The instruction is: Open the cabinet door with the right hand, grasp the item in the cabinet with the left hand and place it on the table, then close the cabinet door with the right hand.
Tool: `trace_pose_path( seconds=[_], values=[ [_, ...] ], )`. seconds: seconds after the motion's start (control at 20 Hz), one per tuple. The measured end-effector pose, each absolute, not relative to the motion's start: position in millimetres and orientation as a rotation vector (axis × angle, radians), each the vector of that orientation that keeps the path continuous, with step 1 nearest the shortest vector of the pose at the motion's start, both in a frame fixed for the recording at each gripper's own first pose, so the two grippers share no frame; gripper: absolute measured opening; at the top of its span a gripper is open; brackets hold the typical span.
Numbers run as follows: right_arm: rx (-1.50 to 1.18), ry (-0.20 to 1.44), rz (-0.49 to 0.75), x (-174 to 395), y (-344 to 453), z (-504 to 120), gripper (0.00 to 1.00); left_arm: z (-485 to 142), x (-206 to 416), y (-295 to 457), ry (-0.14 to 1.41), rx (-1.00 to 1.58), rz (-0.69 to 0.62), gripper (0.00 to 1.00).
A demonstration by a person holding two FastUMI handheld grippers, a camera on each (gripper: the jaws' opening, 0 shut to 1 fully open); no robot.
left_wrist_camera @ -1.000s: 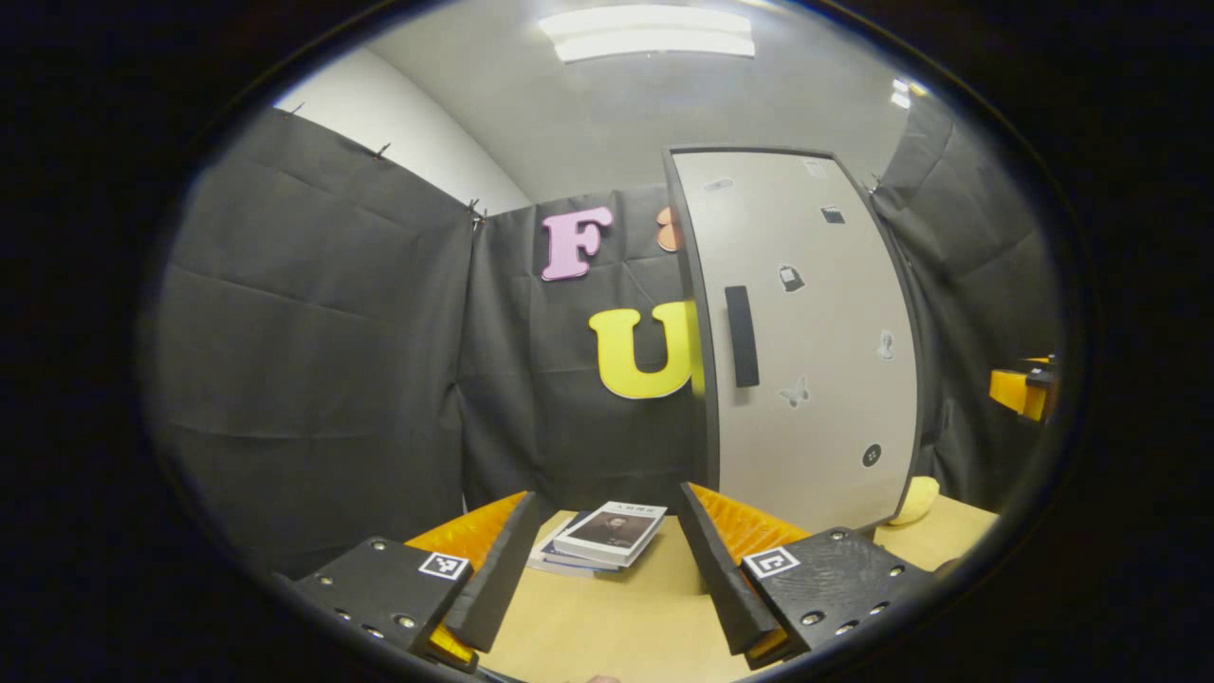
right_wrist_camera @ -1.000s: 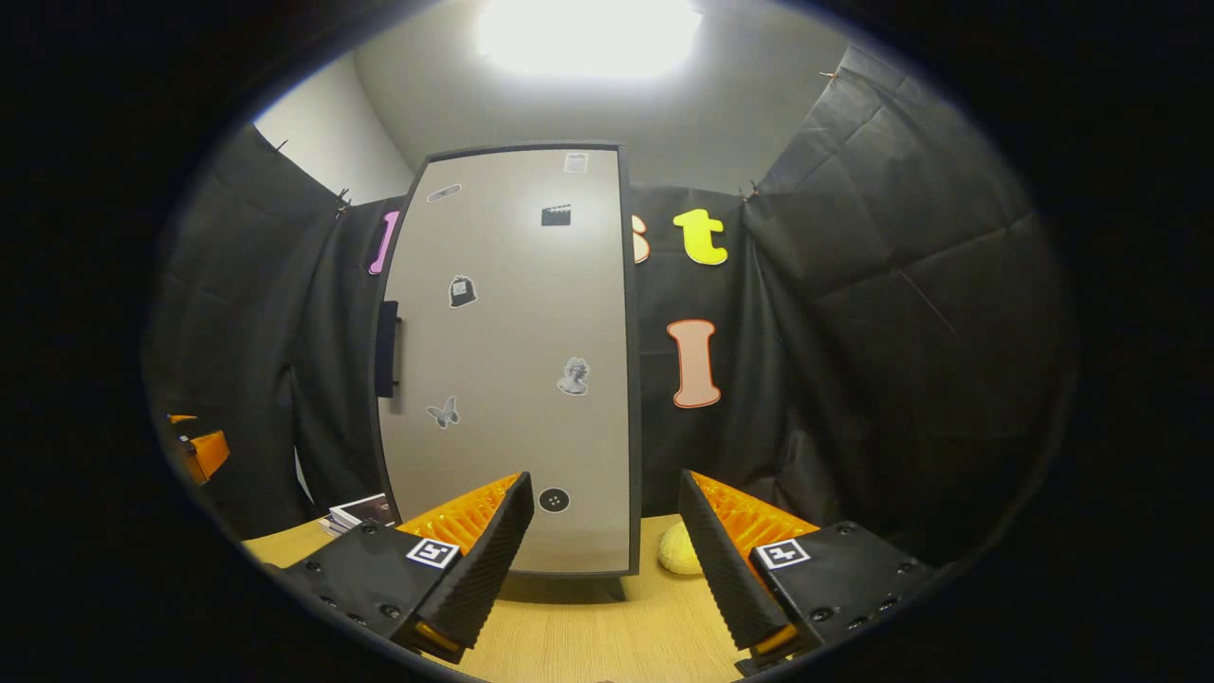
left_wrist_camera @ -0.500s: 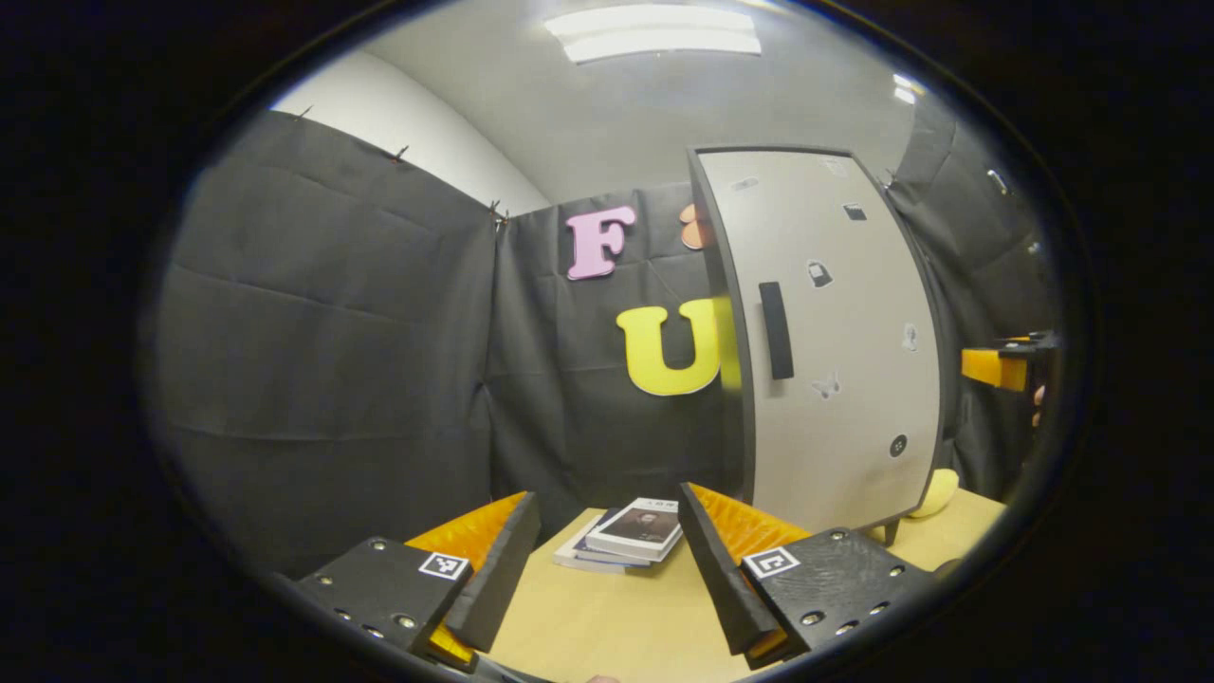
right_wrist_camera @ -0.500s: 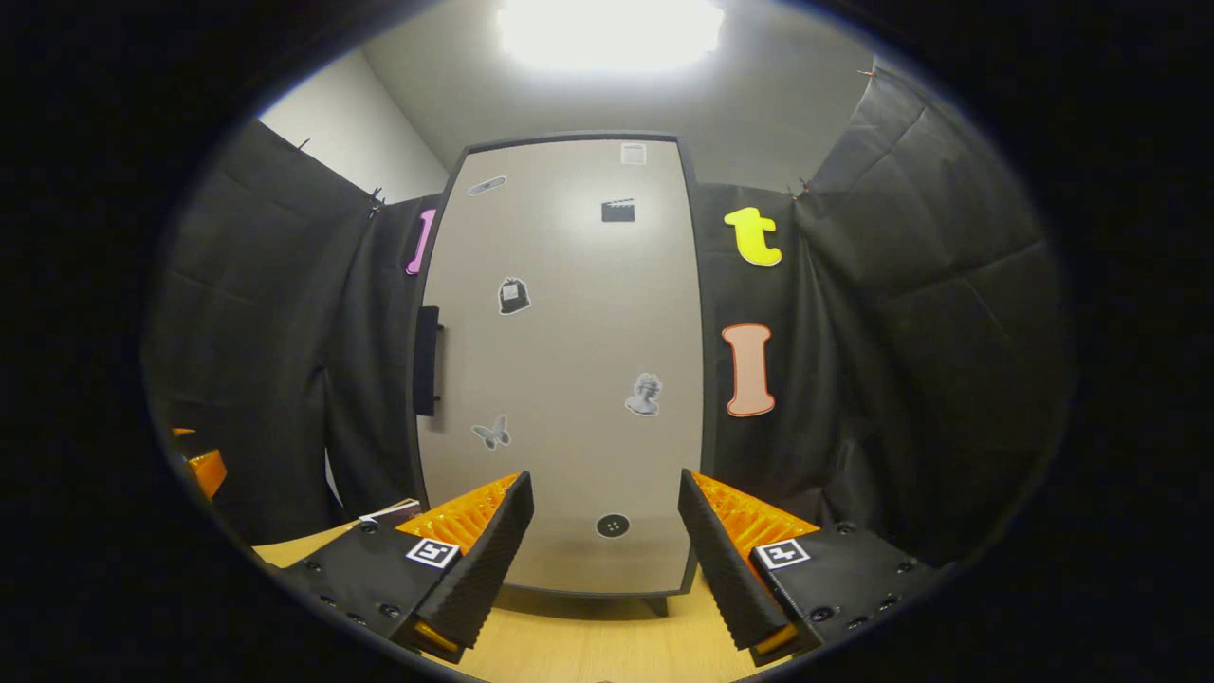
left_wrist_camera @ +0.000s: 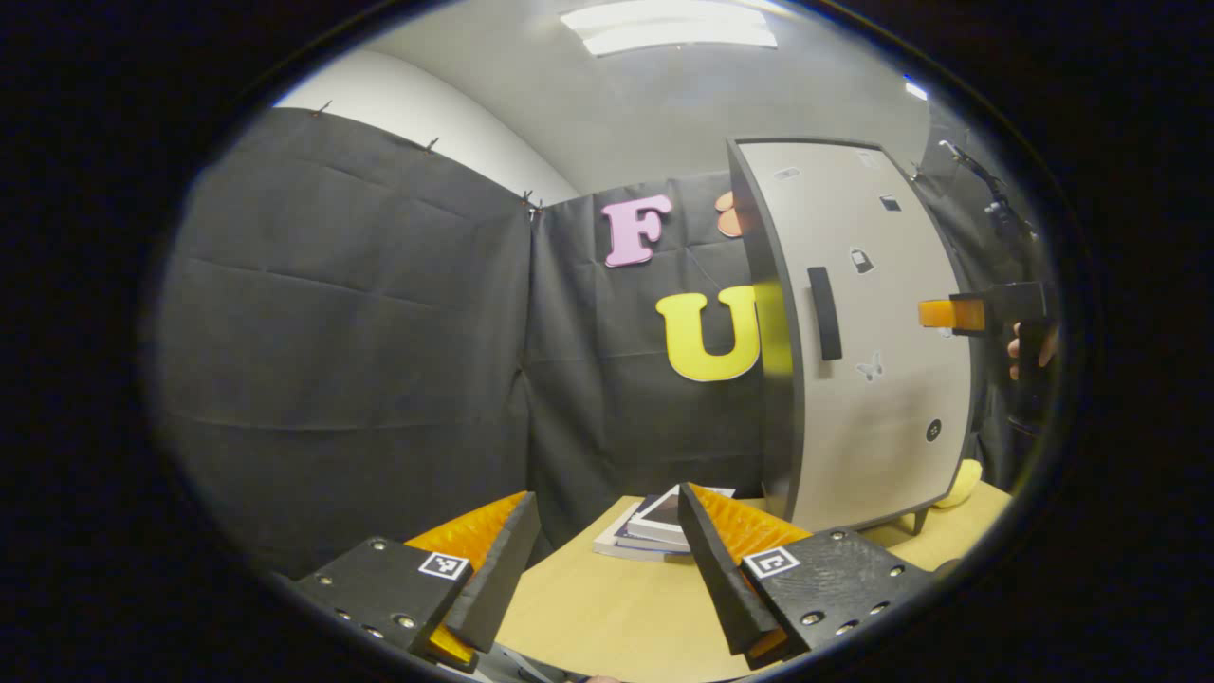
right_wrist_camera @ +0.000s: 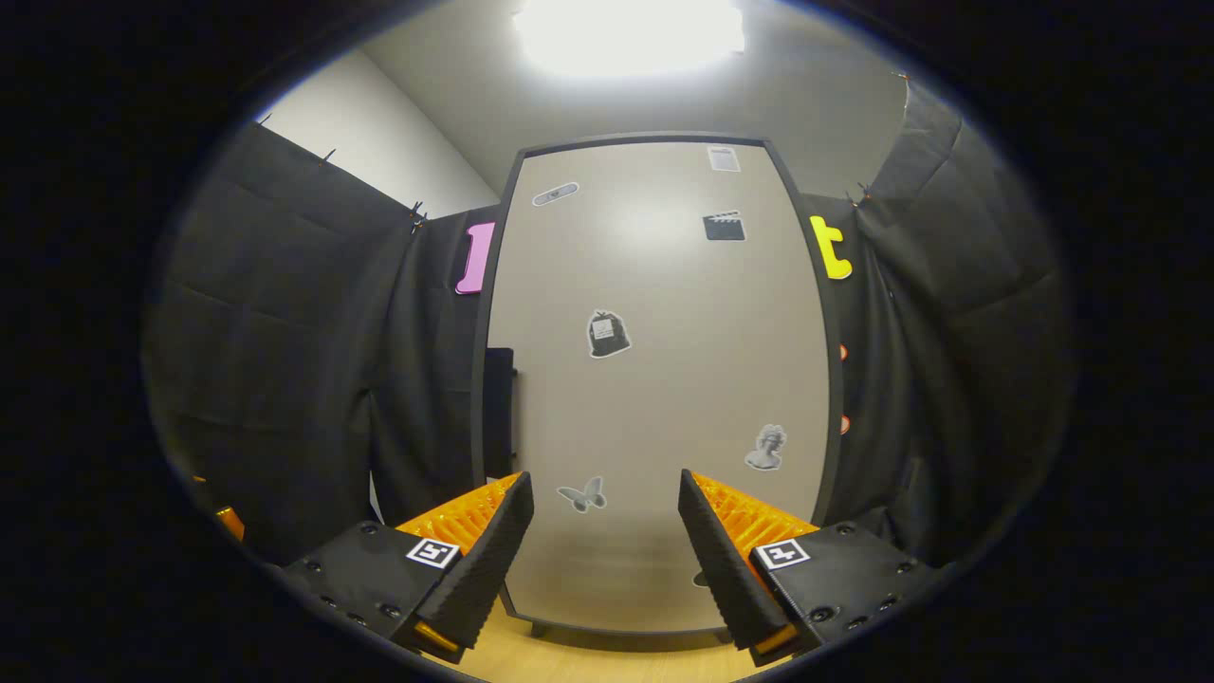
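The cabinet door (right_wrist_camera: 654, 379) stands shut on the table (left_wrist_camera: 607, 617), looming larger before the right gripper (right_wrist_camera: 605, 550) than a second ago. That gripper's jaws are spread, nothing between them, aimed right of the door's one handle (right_wrist_camera: 499, 413). Five stickers dot the door. Left of the cabinet, the left gripper (left_wrist_camera: 605, 555) hovers spread and empty over the table; beyond it lies one stack of books (left_wrist_camera: 645, 531).

A light wooden table (left_wrist_camera: 607, 617) carries a small stack of books (left_wrist_camera: 645, 531) near its far edge. The grey cabinet (left_wrist_camera: 873, 379) stands on short legs beside them, and a yellow object (left_wrist_camera: 963, 482) lies behind it.
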State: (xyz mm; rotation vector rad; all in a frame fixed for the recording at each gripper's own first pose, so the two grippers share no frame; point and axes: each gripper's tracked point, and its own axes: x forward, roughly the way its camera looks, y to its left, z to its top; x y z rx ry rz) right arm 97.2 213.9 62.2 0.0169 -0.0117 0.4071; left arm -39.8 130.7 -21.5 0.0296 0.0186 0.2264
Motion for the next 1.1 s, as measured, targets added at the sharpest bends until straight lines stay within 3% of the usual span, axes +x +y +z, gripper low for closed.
trace_pose_path(
  seconds=[0.8, 1.1],
  values=[
    [0.086, 0.024, 0.45, 158.3, 329.8, 82.4, 0.97, -42.5, -63.6, 204.3, 0.065, 0.031, 0.342, 0.89],
    [0.072, 0.099, 0.432, 180.7, 351.4, 70.5, 0.81, -52.1, -67.7, 221.7, 0.078, 0.028, 0.362, 0.89]
  ],
)
